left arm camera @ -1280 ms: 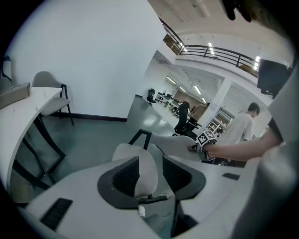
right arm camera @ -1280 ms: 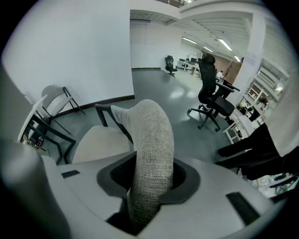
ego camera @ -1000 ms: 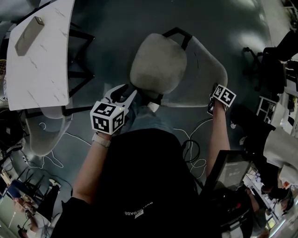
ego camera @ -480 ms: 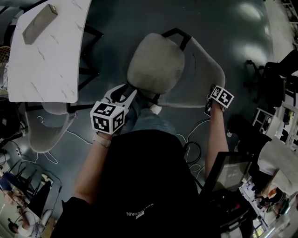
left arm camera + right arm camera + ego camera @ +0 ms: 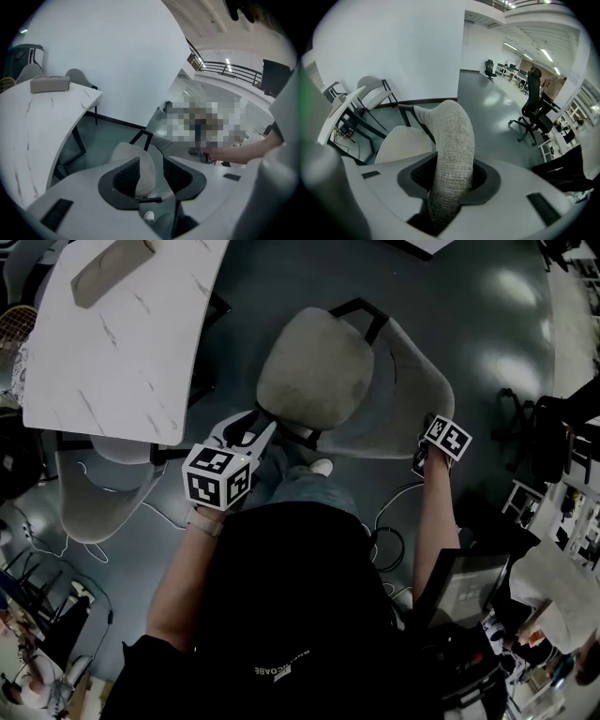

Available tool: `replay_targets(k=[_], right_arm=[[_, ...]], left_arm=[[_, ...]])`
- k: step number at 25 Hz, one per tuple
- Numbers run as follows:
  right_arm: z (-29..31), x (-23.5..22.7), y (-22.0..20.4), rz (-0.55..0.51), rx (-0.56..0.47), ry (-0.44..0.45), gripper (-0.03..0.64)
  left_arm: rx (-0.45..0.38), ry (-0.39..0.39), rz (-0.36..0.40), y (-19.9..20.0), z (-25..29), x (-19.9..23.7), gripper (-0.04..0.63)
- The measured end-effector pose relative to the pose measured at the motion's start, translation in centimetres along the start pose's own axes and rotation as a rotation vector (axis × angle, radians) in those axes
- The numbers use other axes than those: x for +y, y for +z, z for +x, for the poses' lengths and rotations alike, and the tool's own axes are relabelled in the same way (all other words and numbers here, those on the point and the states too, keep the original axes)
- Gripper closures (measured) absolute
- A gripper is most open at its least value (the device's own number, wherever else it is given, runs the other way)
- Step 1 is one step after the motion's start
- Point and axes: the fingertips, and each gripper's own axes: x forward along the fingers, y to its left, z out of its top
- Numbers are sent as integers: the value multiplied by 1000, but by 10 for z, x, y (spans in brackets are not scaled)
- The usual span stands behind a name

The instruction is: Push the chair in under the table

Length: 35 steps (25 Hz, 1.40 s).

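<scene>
The grey fabric chair stands before me, its seat (image 5: 314, 371) in the middle and its curved backrest (image 5: 412, 395) to the right. The white marble table (image 5: 122, 343) lies at the upper left, its corner close to the seat. My left gripper (image 5: 255, 425) sits at the seat's near-left edge. In the left gripper view that gripper (image 5: 152, 176) stands open, the seat edge (image 5: 140, 164) lying between the jaws with a gap on the right side. My right gripper (image 5: 450, 180) is shut on the backrest's rim (image 5: 452, 140), the fabric filling the space between the pads.
A second grey chair (image 5: 94, 507) is tucked at the table's near side. A grey box (image 5: 112, 268) lies on the table. Cables (image 5: 389, 540) trail on the floor by my feet, and a shoe (image 5: 322, 467) shows under the seat. Black office chairs (image 5: 553, 427) stand at the right.
The chair and both grippers have travelled toward the table; the table's corner now reaches close to the seat. The grips look the same.
</scene>
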Motion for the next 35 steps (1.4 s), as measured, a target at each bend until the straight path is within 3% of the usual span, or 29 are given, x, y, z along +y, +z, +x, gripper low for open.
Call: replay_targets(k=[21, 30, 35], right_arm=[[6, 142, 47, -86, -11, 47, 485], [25, 201, 67, -123, 0, 81, 484], [30, 234, 83, -199, -11, 111, 483]], left_arm=[[-72, 62, -91, -3, -57, 86, 454], [-113, 125, -122, 15, -68, 105, 454], [-136, 176, -134, 26, -75, 117, 454]])
